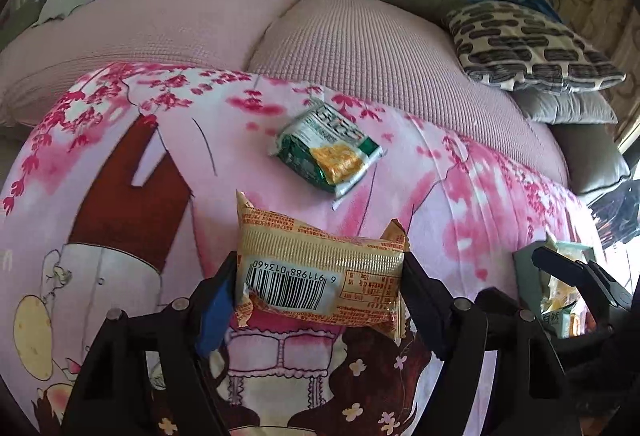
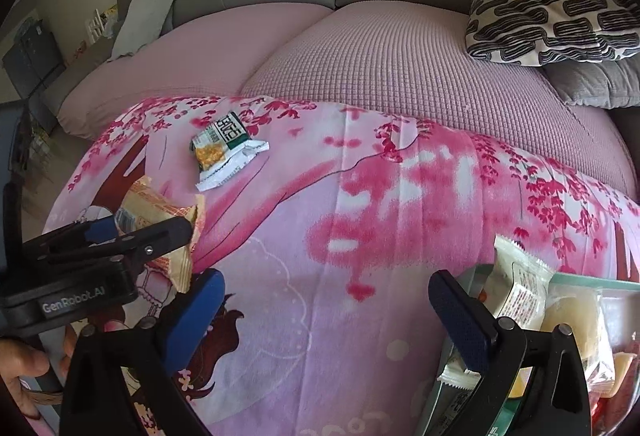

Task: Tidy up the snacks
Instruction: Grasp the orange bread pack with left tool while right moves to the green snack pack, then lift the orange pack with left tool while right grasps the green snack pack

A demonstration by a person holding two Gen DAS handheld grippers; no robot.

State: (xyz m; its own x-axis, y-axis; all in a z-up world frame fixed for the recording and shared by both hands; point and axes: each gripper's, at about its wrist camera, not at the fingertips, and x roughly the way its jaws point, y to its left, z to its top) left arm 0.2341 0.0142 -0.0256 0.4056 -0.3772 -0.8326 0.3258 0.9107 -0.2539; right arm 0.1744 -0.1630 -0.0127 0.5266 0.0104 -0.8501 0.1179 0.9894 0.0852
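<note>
My left gripper [image 1: 320, 288] is clamped on an orange snack packet [image 1: 320, 276], a crinkled foil wrapper with a gold band and a white barcode panel facing my camera; it lies crosswise between the two fingers [image 1: 218, 300], pinched at its sides and lifted off the pink cherry-blossom blanket [image 1: 440, 204]. Beyond the fingertips, well apart, a green-and-white snack packet [image 1: 330, 148] with a yellow picture lies flat on the blanket.

In the right wrist view my right gripper [image 2: 328, 316] stands wide open, gripping nothing, its blue-padded fingers [image 2: 460, 316] spread over bare blanket. To the left of them I see the left gripper [image 2: 160, 232] with the orange snack packet [image 2: 160, 212]. Just past the right-hand finger is a clear container [image 2: 592, 282] holding several wrapped snacks, one white packet [image 2: 520, 284] standing upright at its near edge. The green-and-white snack packet [image 2: 222, 150] lies far ahead, towards the left.
</note>
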